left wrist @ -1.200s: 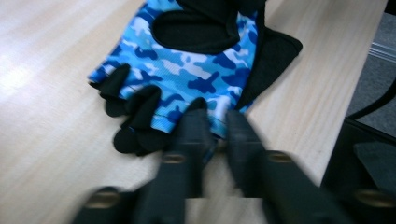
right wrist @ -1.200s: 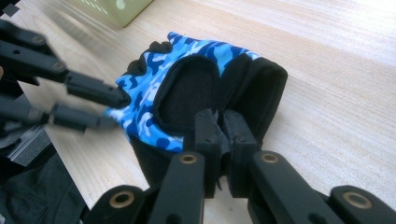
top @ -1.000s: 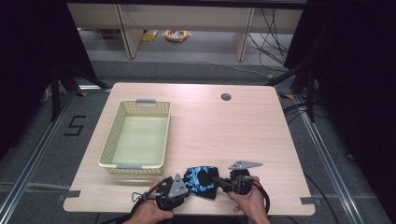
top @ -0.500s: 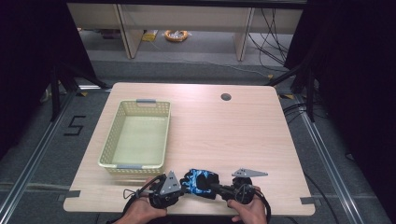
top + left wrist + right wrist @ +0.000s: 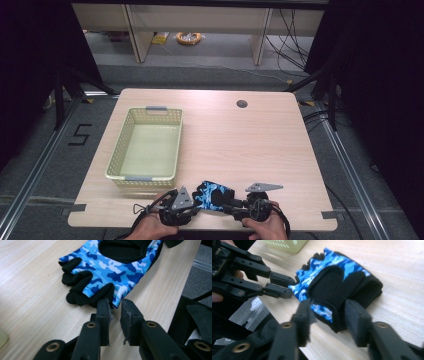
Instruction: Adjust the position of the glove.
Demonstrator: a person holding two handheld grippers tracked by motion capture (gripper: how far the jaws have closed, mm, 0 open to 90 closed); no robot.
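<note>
Wooden table (image 5: 240, 145), basket (image 5: 146, 149), camouflage glove (image 5: 214, 195).

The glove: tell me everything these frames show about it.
The glove is fingerless, in blue camouflage fabric with black palm padding, black finger ends and a black cuff. It looks like stretchy cloth and lies flat at the near edge of the table, in front of the basket and to its right. The left gripper, slightly open, is at its finger-side edge; contact is unclear. The right gripper stands open around the cuff end, not closed on it.
</note>
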